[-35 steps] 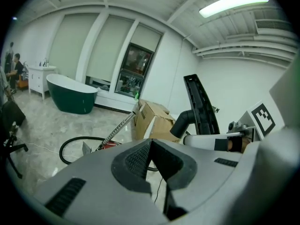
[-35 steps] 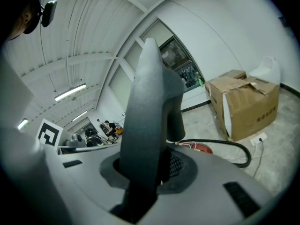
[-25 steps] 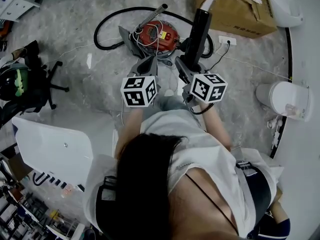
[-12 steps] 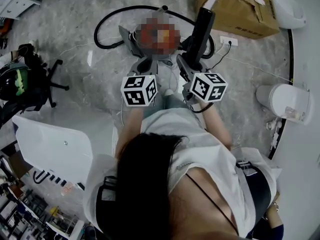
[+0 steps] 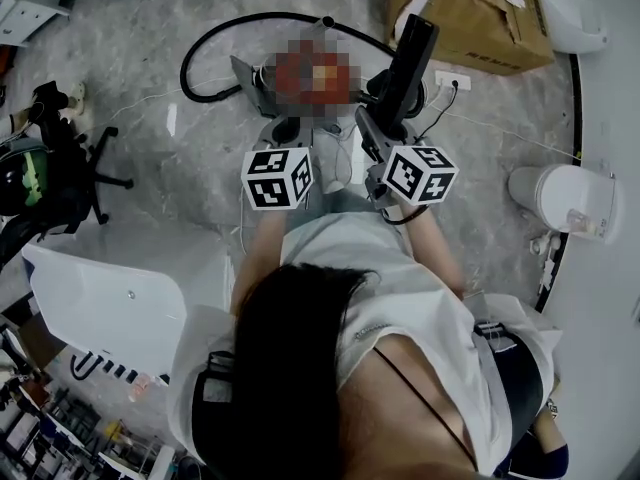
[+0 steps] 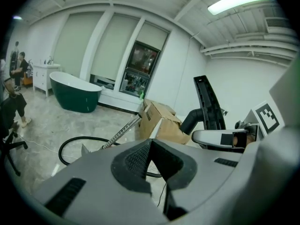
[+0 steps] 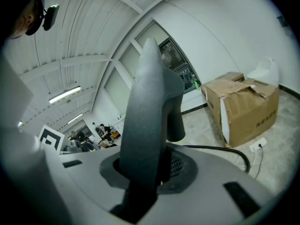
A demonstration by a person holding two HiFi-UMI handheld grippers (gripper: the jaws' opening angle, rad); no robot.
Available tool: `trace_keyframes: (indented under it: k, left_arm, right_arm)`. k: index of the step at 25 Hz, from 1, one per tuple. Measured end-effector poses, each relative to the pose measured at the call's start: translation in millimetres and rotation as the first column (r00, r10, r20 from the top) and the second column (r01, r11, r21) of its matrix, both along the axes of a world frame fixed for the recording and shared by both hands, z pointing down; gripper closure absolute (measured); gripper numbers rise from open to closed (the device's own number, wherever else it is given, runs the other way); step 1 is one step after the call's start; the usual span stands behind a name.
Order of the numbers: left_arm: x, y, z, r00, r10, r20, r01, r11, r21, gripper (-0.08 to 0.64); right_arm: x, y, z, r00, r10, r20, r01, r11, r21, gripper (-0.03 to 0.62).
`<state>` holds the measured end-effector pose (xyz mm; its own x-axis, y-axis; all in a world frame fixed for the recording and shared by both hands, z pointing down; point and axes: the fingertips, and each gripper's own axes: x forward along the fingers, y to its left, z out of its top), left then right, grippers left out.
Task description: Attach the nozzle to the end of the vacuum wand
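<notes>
Marbled floor; right tongs clamp flat black nozzle.

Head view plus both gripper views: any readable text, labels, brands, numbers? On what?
Nothing quotable.
Cardboard box: dark print on its side, too small and blurred to read.
Left marker cube, right marker cube: black-and-white square patterns only, no letters or digits.
</notes>
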<state>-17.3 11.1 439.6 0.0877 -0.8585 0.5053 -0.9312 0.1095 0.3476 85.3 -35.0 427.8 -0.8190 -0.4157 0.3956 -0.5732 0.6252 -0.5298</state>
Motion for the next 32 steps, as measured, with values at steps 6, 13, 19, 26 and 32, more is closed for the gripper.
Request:
trace_keyframes:
  k: [6, 13, 19, 26, 32]
  left_arm:
    - [-18, -22, 1, 0.999, 0.034, 0.003, -0.034, 0.999, 0.013, 0.558]
    - [-47, -49, 3, 0.997, 0.076, 0.019, -0.076, 0.997, 0.025, 0.558]
    - [-64, -72, 5, 0.991, 0.135, -0.010, -0.134, 0.991, 0.025, 0.558]
    - [-82, -91, 11, 0.982, 0.188, 0.006, -0.188, 0.982, 0.005, 0.558]
    - [-99, -112, 18, 0.972, 0.237, 0.004, -0.237, 0.972, -0.011, 0.558]
  right_arm:
    - [-24, -17, -4, 1.000, -0.006, 0.009, 0.006, 1.000, 0.024, 0.495]
    - [-54, -38, -5, 1.000, 0.008, -0.003, -0.008, 0.999, 0.042, 0.495]
    - [-79, -53, -7, 1.000, 0.012, -0.003, -0.012, 0.999, 0.033, 0.495]
    - [-99, -71, -8, 0.999, 0.050, 0.008, -0.050, 0.999, 0.017, 0.495]
    - [-114, -86, -5, 0.995, 0.086, 0.059, -0.083, 0.995, -0.049, 0.495]
